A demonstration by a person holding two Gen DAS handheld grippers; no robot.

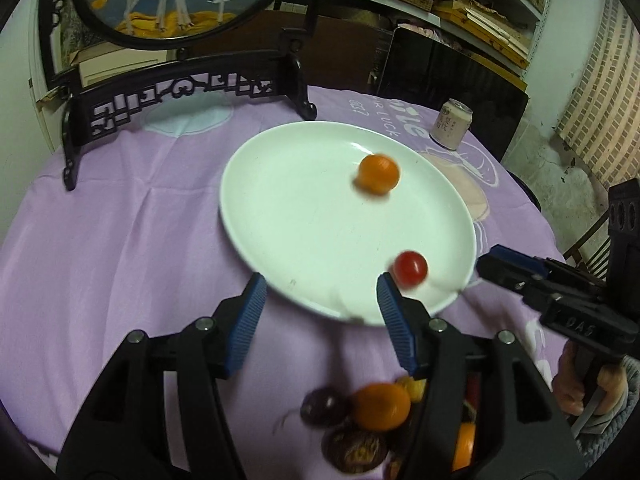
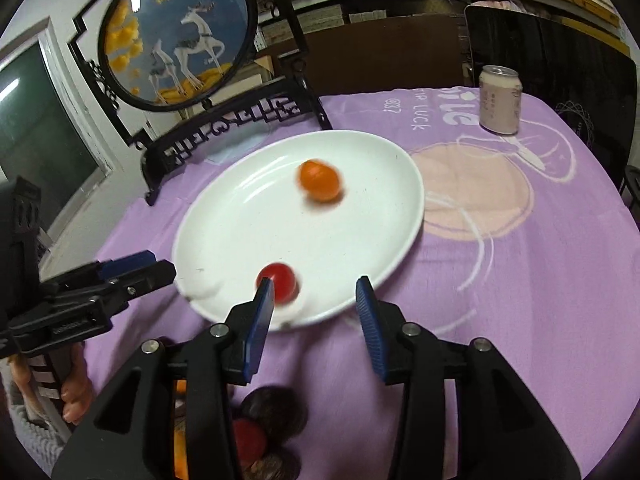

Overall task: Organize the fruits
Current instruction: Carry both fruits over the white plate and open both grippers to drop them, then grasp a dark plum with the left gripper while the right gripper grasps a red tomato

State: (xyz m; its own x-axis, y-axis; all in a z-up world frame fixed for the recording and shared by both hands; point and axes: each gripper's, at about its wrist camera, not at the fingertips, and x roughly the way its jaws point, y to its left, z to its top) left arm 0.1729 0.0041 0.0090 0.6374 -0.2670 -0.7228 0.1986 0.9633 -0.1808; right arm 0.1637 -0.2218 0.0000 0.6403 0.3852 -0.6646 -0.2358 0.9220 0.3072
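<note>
Two fruits, orange [image 1: 378,173] and tomato [image 1: 410,267], lie in white plate [image 1: 288,216].

Brick-patterned wall [image 1: 596,92], cluttered shelves [image 1: 472,4]

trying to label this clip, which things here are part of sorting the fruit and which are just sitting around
Part of the job:
- white plate
- orange fruit on the plate
- red cherry tomato on the plate
- pile of fruit near the table edge, oranges and dark round ones
- left claw and right claw, both open

Just lying about:
- drink can
- round deer screen on a black stand
- purple tablecloth
</note>
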